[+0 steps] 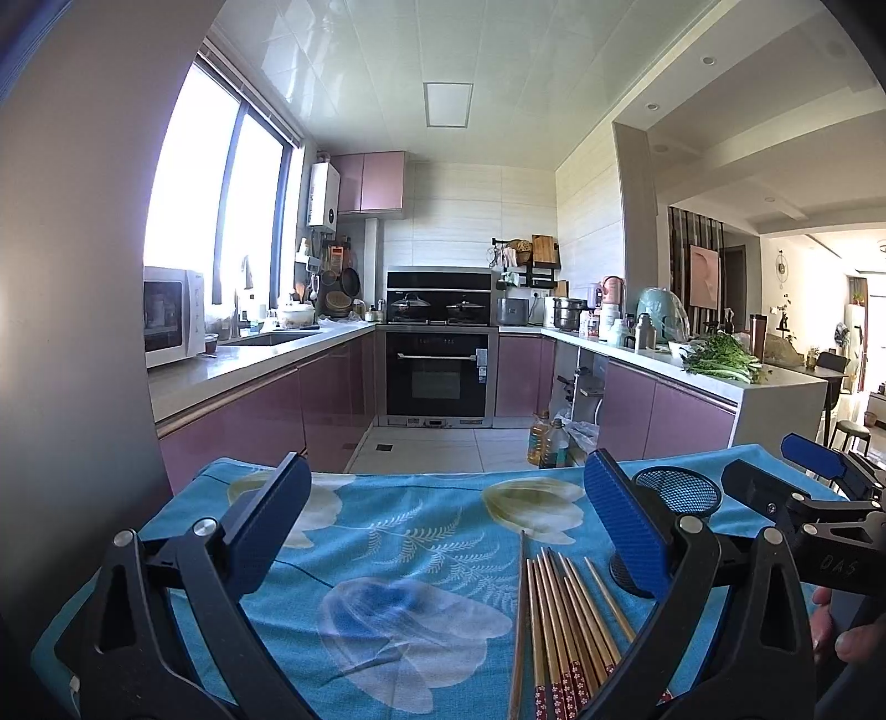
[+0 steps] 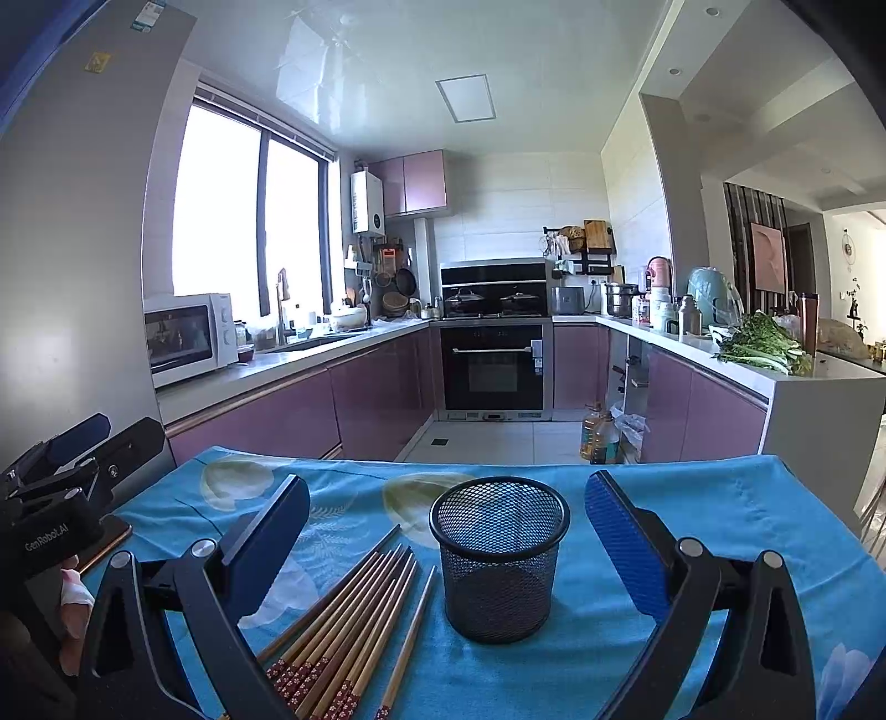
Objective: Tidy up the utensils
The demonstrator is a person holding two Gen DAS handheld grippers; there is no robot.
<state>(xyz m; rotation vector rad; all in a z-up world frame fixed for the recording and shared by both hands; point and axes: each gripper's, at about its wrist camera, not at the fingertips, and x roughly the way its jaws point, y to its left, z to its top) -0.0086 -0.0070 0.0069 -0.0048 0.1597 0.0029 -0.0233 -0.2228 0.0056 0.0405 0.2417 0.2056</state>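
Both the left gripper (image 1: 446,531) and right gripper (image 2: 446,540) gape wide and empty over the blue floral tablecloth (image 2: 692,509), where brown wooden chopsticks with red patterned ends (image 2: 354,615) lie near, left of the upright black mesh cup (image 2: 500,559).

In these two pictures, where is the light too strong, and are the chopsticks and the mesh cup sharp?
Left wrist view: the large window is blown out white, and straight edges bow from fisheye distortion. Right wrist view: the window is overexposed too, with glare on the glossy ceiling; the black wire-mesh cup and brown wooden chopsticks look sharp.
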